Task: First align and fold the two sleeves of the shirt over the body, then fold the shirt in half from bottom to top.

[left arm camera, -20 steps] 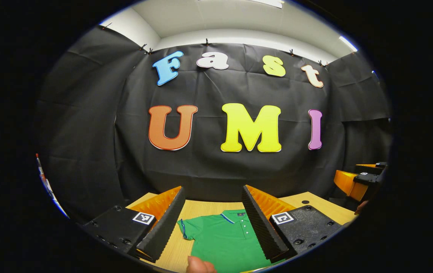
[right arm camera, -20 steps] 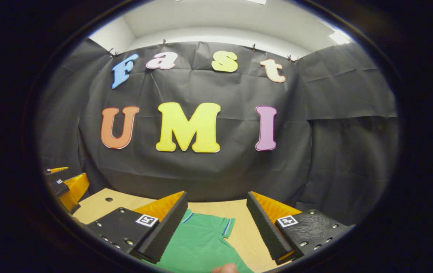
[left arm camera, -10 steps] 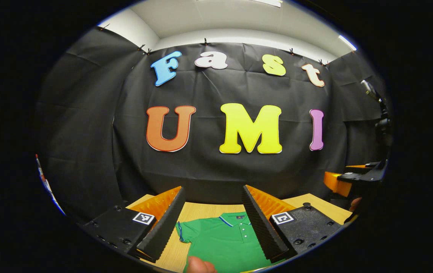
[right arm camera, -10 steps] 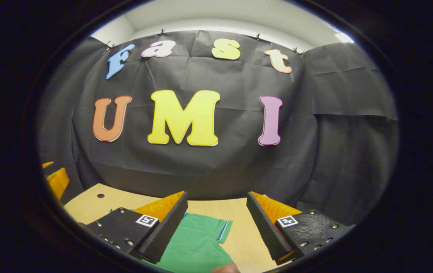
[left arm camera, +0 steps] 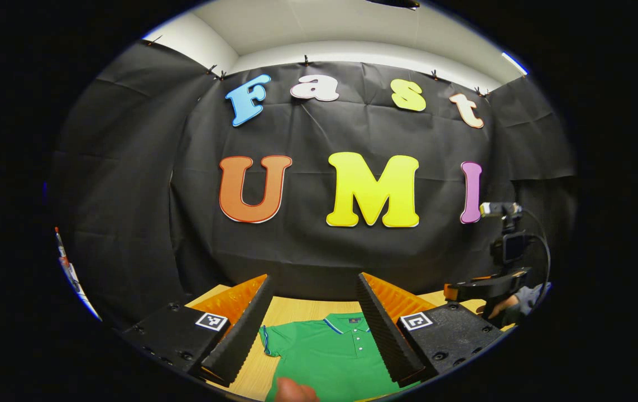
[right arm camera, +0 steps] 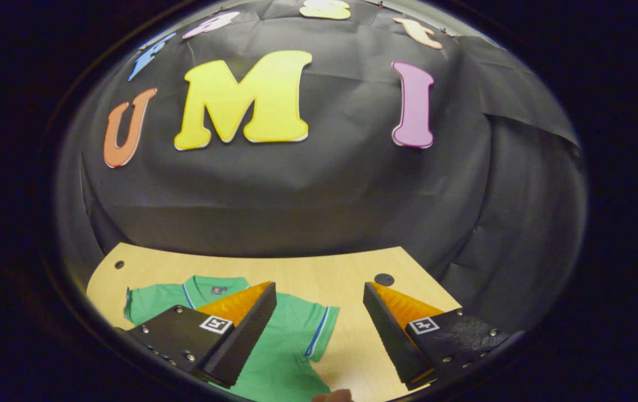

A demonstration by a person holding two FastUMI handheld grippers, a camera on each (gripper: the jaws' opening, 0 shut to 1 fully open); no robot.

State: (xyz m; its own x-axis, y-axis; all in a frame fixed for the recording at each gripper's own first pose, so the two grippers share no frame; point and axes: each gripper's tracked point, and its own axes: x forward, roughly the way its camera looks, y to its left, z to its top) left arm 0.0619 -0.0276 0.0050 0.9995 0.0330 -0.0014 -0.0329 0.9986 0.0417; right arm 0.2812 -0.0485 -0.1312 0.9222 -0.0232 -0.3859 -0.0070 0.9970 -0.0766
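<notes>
A green polo shirt (left arm camera: 330, 357) lies flat on a pale wooden table (right arm camera: 307, 268), collar toward the booth's back wall and both short sleeves spread out to the sides, neither folded over the body. In the right gripper view the shirt (right arm camera: 291, 346) shows its collar, a small chest mark and one sleeve with a blue and white trim line at the cuff; that sleeve's edge stops well short of the table's far edge, leaving bare wood beyond the collar and to the sleeve's side. The table's far corners are cut at an angle, and a small dark round hole (right arm camera: 384, 278) sits near one corner, with another small one near the other corner. In the left gripper view the placket buttons and collar lie between the fingers, and the other sleeve spreads beside the near finger with a strip of bare wood next to it. The left gripper (left arm camera: 314, 318) hangs above the shirt with its jaws wide apart, holding nothing. The right gripper (right arm camera: 320, 329) also stands wide, empty, above the trimmed sleeve and the open wood beside it. It shows again at the edge of the left gripper view, farther off (left arm camera: 486, 287), held by a hand (left arm camera: 498, 306) in a grey sleeve. A fingertip (left arm camera: 293, 391) shows at the bottom of the left gripper view. Black cloth (right arm camera: 319, 190) drapes the walls behind and beside the table, under a white ceiling (left arm camera: 346, 28).
</notes>
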